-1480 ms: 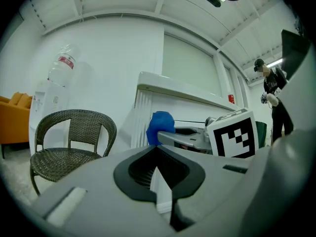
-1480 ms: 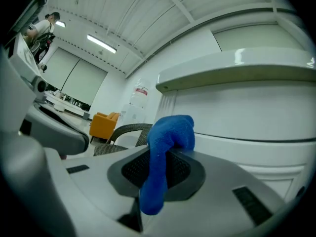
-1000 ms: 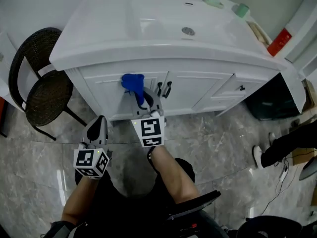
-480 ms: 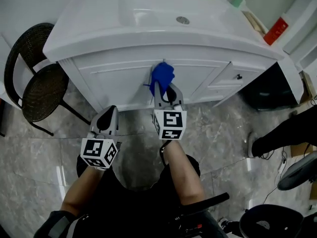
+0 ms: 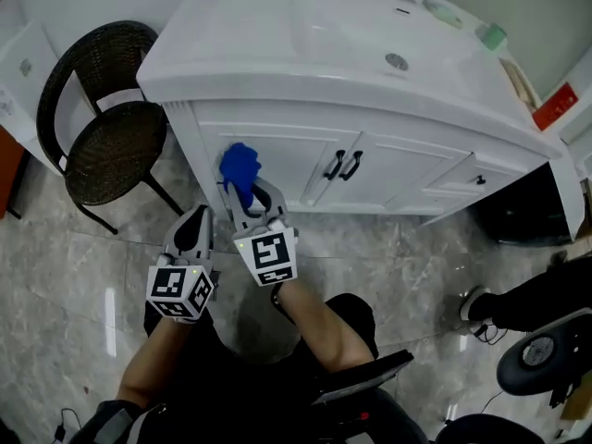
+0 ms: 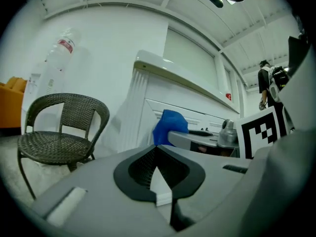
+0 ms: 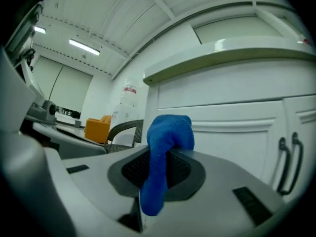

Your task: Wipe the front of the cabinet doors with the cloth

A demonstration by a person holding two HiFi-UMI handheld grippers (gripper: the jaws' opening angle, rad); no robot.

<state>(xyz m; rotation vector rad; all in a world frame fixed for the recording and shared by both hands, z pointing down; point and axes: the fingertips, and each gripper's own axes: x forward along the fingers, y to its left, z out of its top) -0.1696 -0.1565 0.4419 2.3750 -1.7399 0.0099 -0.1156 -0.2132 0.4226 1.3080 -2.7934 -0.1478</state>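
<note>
A white vanity cabinet point(image 5: 277, 151) has two doors with black handles point(image 5: 343, 166) at the middle. My right gripper point(image 5: 243, 192) is shut on a blue cloth point(image 5: 238, 165), which is bunched against the left door close to the cabinet's left corner. In the right gripper view the blue cloth point(image 7: 165, 147) hangs between the jaws in front of the left door point(image 7: 232, 137), with the handles point(image 7: 288, 157) at the right. My left gripper point(image 5: 191, 232) is shut and holds nothing, low over the floor to the left of the right one; its view shows the cloth point(image 6: 169, 126) against the cabinet.
A dark wicker chair point(image 5: 106, 137) stands just left of the cabinet. The sink top point(image 5: 305, 35) overhangs the doors. A drawer front point(image 5: 467, 178) lies right of the doors. Another person's leg and shoe point(image 5: 495, 303) and an office chair base point(image 5: 536, 359) are at the right on the marble floor.
The right gripper has carried the cloth from the middle of the doors, by the handles, leftward to the left door's outer edge. The left gripper has stayed low beside it.
</note>
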